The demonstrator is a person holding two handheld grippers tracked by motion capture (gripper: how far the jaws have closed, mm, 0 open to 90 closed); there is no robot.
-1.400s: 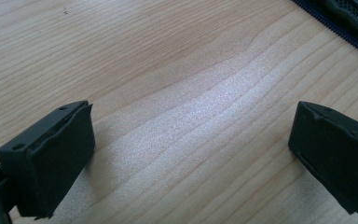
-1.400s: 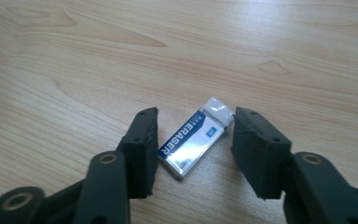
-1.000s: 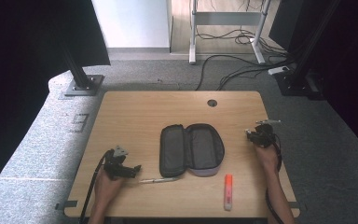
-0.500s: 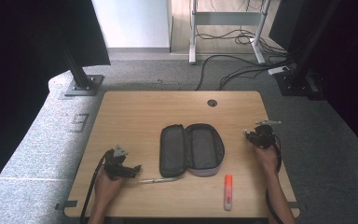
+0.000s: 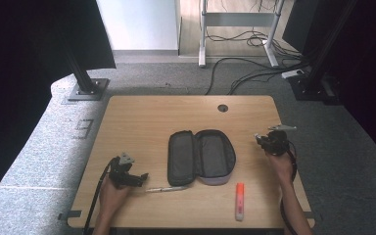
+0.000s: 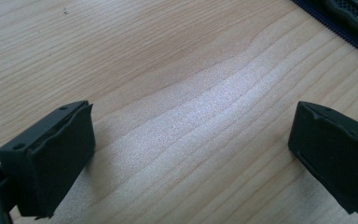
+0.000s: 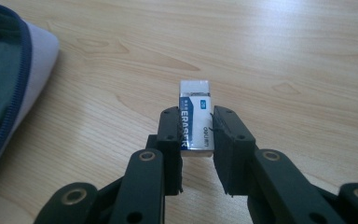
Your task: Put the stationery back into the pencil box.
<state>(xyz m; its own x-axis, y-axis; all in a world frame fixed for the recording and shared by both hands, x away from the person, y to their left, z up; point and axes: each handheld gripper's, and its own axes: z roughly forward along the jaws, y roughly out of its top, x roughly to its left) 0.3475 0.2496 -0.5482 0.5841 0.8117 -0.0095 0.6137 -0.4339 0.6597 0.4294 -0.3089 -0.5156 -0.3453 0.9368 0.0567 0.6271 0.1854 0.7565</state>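
Right gripper (image 7: 196, 133) closed on an eraser (image 7: 195, 116); left gripper (image 6: 191, 154) wide open over bare table (image 6: 177, 70).

The right jaws pinched the white-and-blue eraser by its long sides, its far end projecting beyond them, just above the wood to the right of the open pencil case (image 5: 201, 156). The left jaws stood far apart and held nothing, low at the table's near left, pointing toward a pen (image 5: 166, 189) lying just beyond them. Both forearms entered from the near edge. An orange highlighter (image 5: 239, 201) lay near the front, between case and right hand (image 5: 280, 164).
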